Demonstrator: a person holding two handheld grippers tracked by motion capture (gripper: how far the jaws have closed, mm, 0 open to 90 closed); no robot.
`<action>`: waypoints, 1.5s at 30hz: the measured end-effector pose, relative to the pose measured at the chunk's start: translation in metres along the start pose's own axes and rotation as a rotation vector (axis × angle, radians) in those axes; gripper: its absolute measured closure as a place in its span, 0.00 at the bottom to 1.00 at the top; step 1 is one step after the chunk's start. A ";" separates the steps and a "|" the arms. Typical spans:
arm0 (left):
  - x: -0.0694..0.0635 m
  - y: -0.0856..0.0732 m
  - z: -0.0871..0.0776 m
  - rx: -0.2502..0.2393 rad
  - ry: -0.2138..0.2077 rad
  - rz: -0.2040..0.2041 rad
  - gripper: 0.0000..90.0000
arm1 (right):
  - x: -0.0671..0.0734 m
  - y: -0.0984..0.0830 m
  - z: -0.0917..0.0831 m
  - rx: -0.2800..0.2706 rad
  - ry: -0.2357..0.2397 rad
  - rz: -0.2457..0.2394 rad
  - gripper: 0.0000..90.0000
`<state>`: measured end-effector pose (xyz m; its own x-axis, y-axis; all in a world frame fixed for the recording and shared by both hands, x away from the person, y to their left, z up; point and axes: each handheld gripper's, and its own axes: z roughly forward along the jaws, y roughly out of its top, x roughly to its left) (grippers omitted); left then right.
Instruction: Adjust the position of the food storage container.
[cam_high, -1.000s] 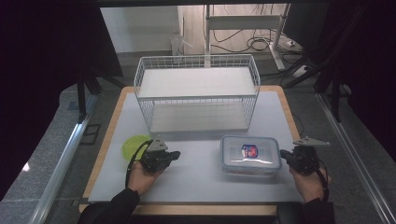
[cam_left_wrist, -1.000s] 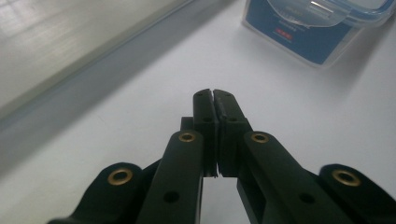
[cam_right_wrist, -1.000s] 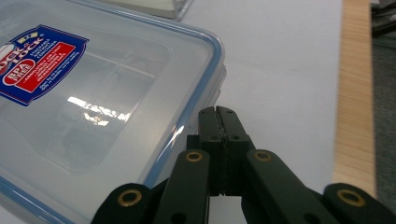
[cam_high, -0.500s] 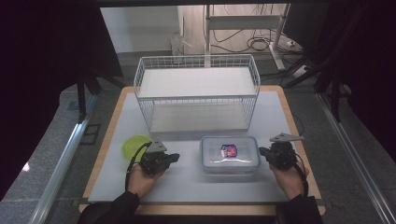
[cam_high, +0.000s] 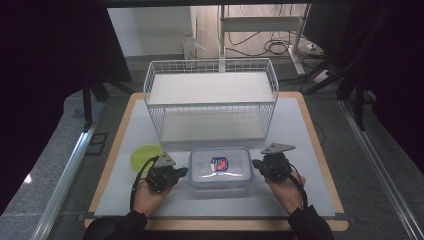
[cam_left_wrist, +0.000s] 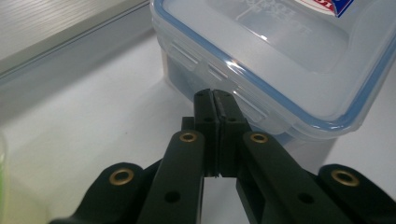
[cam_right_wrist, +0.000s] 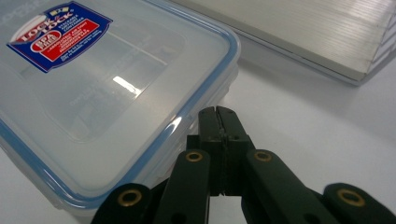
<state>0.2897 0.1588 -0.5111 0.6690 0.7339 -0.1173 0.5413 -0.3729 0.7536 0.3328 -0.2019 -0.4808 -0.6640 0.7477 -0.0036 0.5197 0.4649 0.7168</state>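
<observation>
High view, white table top (cam_high: 310, 150), wooden edging, grey floor (cam_high: 380, 165), wire basket (cam_high: 210, 97)

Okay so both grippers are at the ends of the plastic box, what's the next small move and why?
Probably press both inward and lift. The left gripper and right gripper, jaws shut, flank the lidded plastic box, which sits on the table just before the wire rack.

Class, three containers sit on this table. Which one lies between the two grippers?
The clear lidded box with the blue seal and red-and-blue label. The green bowl sits left of the left gripper; the wire basket stands behind.
</observation>
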 end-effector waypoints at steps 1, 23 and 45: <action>0.000 0.000 0.000 0.000 0.000 0.000 1.00 | 0.000 0.000 0.000 0.000 0.000 0.000 1.00; 0.009 0.014 0.021 0.033 0.089 0.004 1.00 | 0.006 -0.003 -0.007 -0.005 0.014 0.018 1.00; -0.001 -0.020 -0.029 -0.051 0.119 0.087 0.22 | -0.018 -0.021 -0.020 -0.051 0.011 -0.048 0.37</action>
<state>0.2636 0.1817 -0.5071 0.6456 0.7632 0.0254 0.4550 -0.4111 0.7899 0.3229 -0.2351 -0.4818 -0.6934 0.7199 -0.0310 0.4593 0.4747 0.7508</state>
